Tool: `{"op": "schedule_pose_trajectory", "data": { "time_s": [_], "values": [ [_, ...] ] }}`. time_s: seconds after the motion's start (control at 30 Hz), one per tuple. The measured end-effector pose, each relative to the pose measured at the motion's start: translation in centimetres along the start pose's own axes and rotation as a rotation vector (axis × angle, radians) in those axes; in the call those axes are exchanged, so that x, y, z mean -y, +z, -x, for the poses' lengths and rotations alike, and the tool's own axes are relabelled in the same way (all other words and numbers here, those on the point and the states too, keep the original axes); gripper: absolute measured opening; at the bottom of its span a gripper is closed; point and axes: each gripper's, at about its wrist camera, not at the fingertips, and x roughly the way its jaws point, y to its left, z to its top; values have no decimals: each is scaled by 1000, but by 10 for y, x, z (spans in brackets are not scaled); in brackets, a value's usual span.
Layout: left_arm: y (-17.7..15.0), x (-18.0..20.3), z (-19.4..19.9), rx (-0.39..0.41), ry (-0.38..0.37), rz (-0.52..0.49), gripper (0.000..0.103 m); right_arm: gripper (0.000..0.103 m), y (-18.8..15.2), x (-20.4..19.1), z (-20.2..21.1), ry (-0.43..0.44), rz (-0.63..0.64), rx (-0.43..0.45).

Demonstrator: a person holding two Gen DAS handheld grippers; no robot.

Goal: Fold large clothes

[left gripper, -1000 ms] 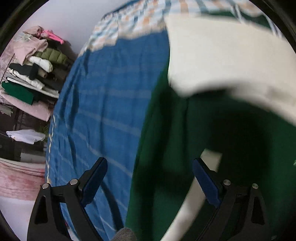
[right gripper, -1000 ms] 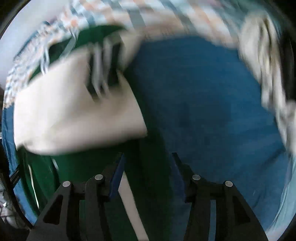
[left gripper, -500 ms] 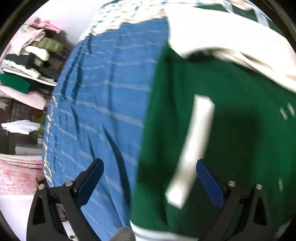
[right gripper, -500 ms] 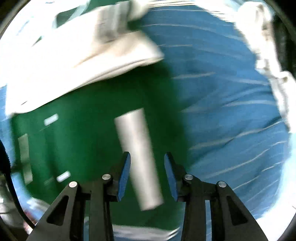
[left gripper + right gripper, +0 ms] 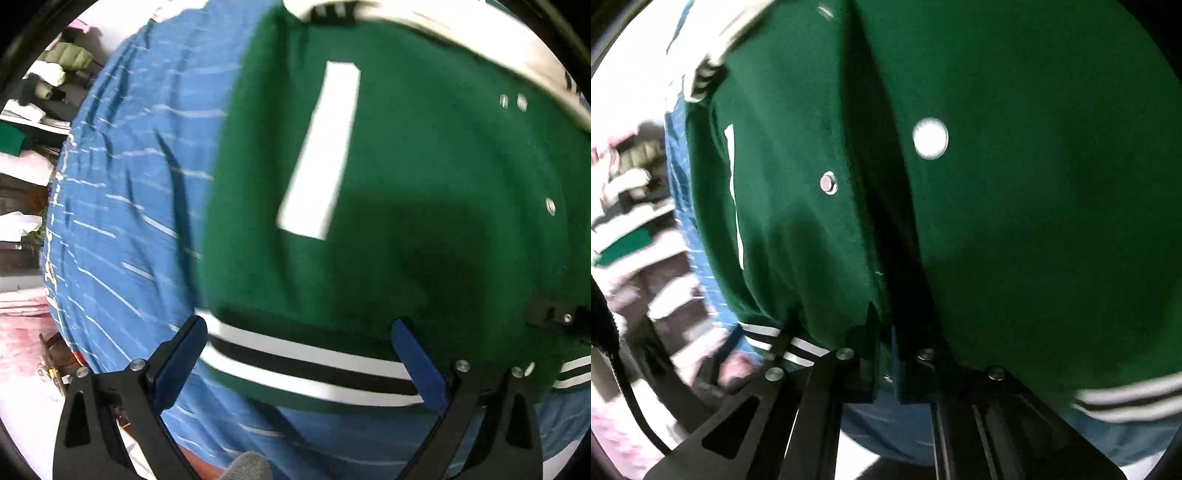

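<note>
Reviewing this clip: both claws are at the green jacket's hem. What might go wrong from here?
1. The right claw is shut at the green jacket's front edge by the hem; it may have pinched the blue bedspread too, dragging it along.
2. The left claw is wide open over the striped hem, gripping nothing; lifting now would skew the fold.
</note>
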Motion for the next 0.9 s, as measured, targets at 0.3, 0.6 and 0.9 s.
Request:
{"op": "schedule_pose_trajectory", "data": {
  "time_s": [0.3,0.6,0.9],
  "values": [
    [5,16,-46,-2,46,-42,103,83,2,-1,47,-255,93,97],
    [12,17,-57,-24,22,-27,103,95,24,63,39,-552,-8,120],
    [20,27,-19,21,121,-26,103,103,44,80,53,-438,-17,-7]
  ]
}}
